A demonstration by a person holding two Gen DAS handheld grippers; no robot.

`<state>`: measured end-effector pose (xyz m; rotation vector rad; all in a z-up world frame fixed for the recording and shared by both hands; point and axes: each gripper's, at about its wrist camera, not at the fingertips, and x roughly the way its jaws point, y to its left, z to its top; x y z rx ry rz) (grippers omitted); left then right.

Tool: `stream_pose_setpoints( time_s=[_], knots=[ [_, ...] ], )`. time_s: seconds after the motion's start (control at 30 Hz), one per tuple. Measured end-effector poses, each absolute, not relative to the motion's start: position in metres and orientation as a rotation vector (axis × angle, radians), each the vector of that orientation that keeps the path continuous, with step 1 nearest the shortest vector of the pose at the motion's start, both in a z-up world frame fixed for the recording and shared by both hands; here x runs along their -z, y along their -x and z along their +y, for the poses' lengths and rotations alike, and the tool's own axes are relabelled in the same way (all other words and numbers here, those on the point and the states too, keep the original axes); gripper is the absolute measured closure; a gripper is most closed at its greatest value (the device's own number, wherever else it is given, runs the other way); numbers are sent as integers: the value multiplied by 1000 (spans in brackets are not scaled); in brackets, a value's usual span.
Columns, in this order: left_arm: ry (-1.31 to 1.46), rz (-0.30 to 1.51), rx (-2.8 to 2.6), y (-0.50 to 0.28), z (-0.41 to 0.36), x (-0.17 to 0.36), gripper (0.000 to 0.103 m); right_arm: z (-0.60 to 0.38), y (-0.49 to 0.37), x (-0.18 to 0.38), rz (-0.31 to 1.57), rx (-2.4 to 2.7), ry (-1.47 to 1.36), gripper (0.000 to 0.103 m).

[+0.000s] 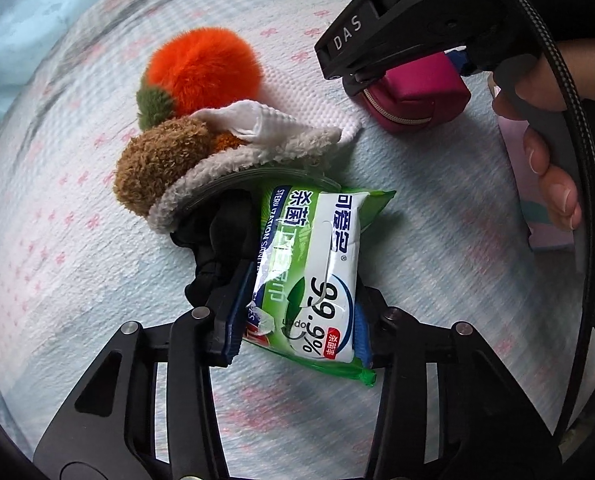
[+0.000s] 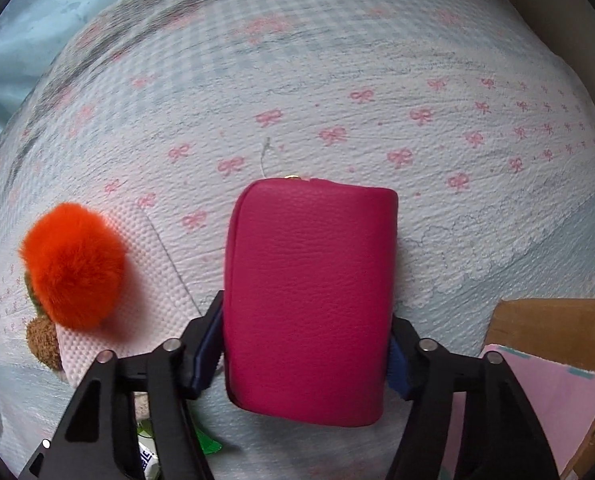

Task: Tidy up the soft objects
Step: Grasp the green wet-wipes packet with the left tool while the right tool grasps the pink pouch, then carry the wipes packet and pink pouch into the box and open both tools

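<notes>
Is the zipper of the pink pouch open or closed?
Closed, as far as visible. In the left wrist view the zipper runs as one tight line along the pink pouch, no gap, nothing inside showing. Its far end is hidden.

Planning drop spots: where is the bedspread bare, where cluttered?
Bare: the bedspread beyond and right of the pink pouch, and left of the wipes pack. Crowded: orange pompom, brown plush and fleece piece bunch together by the pack.
</notes>
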<state>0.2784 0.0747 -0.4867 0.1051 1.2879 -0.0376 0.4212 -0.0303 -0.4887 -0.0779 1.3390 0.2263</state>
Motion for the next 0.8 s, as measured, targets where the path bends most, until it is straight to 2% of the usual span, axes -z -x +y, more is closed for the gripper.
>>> stream_pose_setpoints(
  time_s=[0.37, 0.8],
  knots=[
    [-92, 1262, 40, -275, 76, 466, 65, -25, -417, 462, 1319, -252, 37, 57],
    [-71, 1141, 28, -254, 81, 384, 66, -36, -387, 375, 1193, -279, -14, 62]
  ],
)
